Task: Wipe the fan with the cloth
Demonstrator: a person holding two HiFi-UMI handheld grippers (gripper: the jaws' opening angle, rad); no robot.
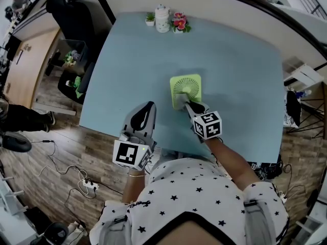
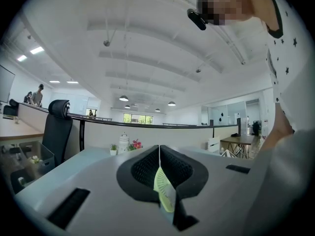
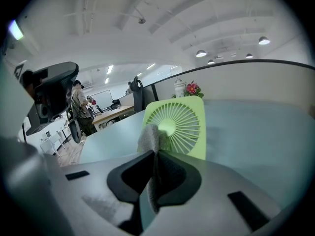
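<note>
Left gripper [image 2: 159, 154]: my jaws pressed together, empty.
Right gripper [image 3: 155, 156]: I clamp a grey fabric cloth [image 3: 149, 139].
Cloth: touching the square lime-green plastic fan [image 3: 179, 124] grille.

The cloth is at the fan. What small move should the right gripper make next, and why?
Probably sweep the cloth lightly across the grille of the fan. The right gripper is shut on the cloth, whose tip meets the ribs left of the hub; the rest is uncovered. The left gripper, shut, hangs clear of the fan, so nothing steadies it.
</note>
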